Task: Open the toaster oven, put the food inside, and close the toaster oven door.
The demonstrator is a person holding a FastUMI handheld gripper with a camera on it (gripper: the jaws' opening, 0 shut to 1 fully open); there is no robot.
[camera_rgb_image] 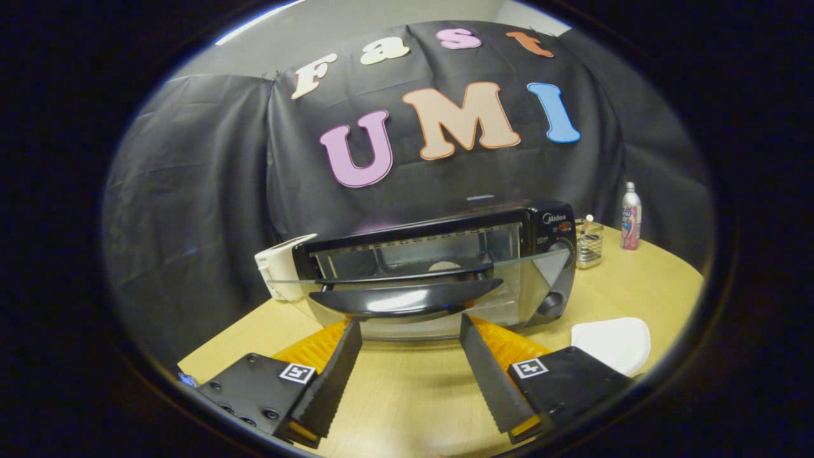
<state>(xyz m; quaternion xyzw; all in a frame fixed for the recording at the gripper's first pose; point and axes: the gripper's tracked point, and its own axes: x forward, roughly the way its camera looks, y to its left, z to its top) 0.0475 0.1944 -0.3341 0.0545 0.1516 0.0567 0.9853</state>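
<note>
Currently the claw [410,324] stands wide, its two fingers [334,375] spread apart and gripping nothing. Both fingertips sit just below the dark handle [407,299] of the toaster oven door [420,270]; whether they touch the handle cannot be told.

The toaster oven [445,267] rests on the wooden bench [413,394], directly ahead of the fingers. Its glass door hangs partly lowered, tilted outward toward the claw, with the upper edge clear of the oven body. Through the gap and the glass, the metal interior [407,254] is visible. A small pale round item [444,266] lies inside the oven, on the floor or rack of the cavity; it appears to be the food, though its kind cannot be told. Two control knobs [552,304] sit on the panel at the right end of the oven.

An orange mat [509,343] lies on the bench beneath the front of the oven, showing beside each finger.

Other items on the bench:
- A white appliance [280,267] stands touching or just beside the left end of the oven.
- A wire holder [590,248] stands just beyond the right end of the oven.
- A pink bottle [631,216] stands upright, farther right of the holder.
- A white plate [613,343] lies near the right finger, apart from the oven.
</note>
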